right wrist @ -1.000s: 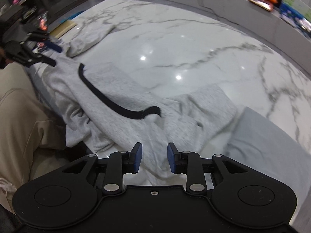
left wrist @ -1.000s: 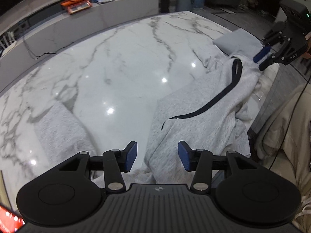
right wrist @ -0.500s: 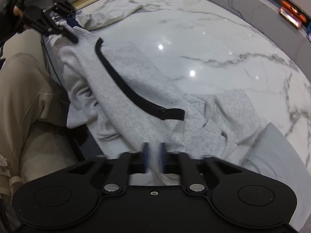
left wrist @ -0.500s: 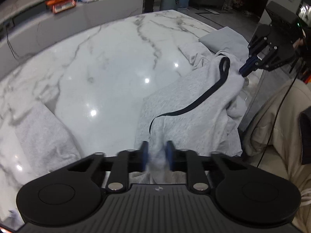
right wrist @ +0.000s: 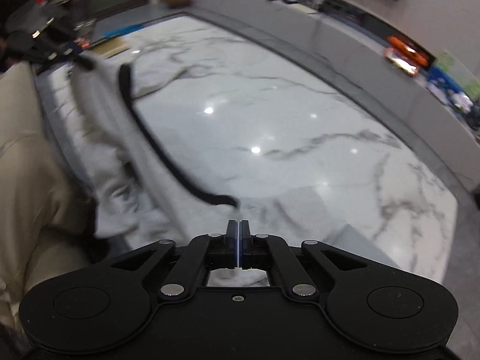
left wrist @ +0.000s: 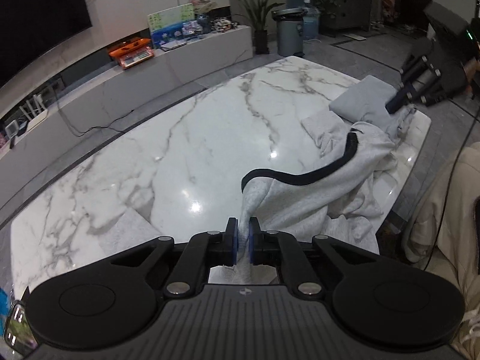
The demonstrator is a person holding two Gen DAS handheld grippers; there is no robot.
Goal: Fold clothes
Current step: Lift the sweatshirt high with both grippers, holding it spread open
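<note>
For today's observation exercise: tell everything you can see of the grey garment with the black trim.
The grey garment looks like soft, fleecy knit, light grey with one curving black trim band. It is crumpled, stretched between both grippers: the left gripper pinches one end, the right gripper the other. Its middle sags on the marble table, folds hanging over the near edge.

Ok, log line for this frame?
left gripper: shut on grey garment | right gripper: shut on grey garment | garment partly lifted off marble table
</note>
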